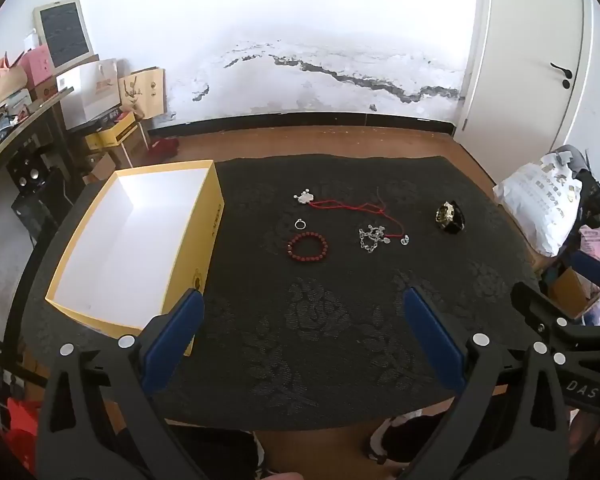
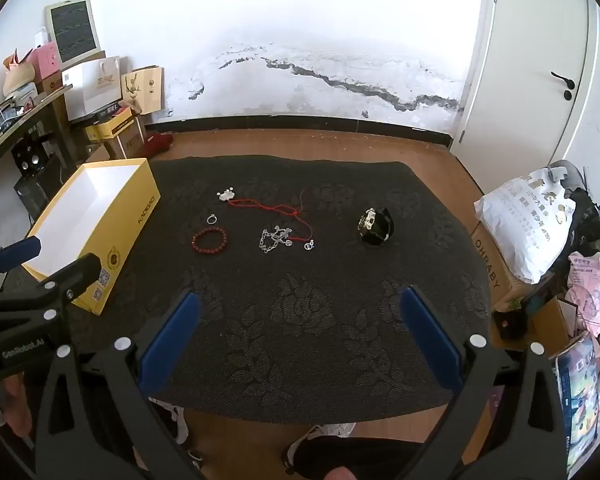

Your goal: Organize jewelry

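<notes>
1. The left gripper (image 1: 302, 336) hangs over the near edge of the black floral-patterned tablecloth (image 1: 320, 320), its blue-padded jaws spread wide and holding nothing.
2. The right gripper (image 2: 300, 336) sits beside it, equally wide apart and empty.
3. An open yellow cardboard box with a white interior (image 1: 136, 240) stands on the cloth's left side.
4. The jewelry lies mid-cloth, well apart from both grippers: a red beaded bracelet (image 1: 307, 246), a small silver ring (image 1: 300, 223) just behind it, a silver pendant on a red cord (image 1: 305, 198), and a tangled silver chain (image 1: 370, 238).
5. A black-and-gold watch (image 1: 450, 217) lies farther right.
</notes>
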### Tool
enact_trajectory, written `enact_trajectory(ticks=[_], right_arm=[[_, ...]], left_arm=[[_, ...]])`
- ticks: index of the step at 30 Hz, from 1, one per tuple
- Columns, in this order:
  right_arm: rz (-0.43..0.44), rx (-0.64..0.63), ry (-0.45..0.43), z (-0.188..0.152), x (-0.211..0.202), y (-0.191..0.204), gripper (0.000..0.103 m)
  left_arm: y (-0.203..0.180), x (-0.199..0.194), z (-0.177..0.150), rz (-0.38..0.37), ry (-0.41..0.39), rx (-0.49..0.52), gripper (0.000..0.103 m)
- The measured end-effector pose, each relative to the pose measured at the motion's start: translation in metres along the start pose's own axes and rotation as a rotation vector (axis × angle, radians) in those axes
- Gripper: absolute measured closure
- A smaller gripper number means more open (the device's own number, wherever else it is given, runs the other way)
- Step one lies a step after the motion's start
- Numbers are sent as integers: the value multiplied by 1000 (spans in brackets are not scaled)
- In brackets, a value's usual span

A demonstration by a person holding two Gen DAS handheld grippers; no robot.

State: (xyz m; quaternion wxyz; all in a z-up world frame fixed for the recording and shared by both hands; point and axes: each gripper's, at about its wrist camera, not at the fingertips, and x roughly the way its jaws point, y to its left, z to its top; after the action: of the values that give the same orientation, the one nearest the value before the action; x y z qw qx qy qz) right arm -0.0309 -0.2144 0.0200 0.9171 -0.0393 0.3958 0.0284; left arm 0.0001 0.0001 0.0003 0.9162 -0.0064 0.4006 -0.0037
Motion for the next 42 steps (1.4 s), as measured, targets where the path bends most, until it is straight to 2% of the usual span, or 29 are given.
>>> enact_trajectory(ticks=[10, 12, 42], right_arm=[[5, 7, -5, -1, 0, -1, 6], [9, 9, -4, -1, 1, -1, 6], [3, 11, -9, 1, -1, -1, 6]], left_arm=[[10, -1, 1, 10, -3, -9, 6], [0, -3, 3, 23, -8, 4, 6], [-1, 0, 1, 28, -12, 11, 6]])
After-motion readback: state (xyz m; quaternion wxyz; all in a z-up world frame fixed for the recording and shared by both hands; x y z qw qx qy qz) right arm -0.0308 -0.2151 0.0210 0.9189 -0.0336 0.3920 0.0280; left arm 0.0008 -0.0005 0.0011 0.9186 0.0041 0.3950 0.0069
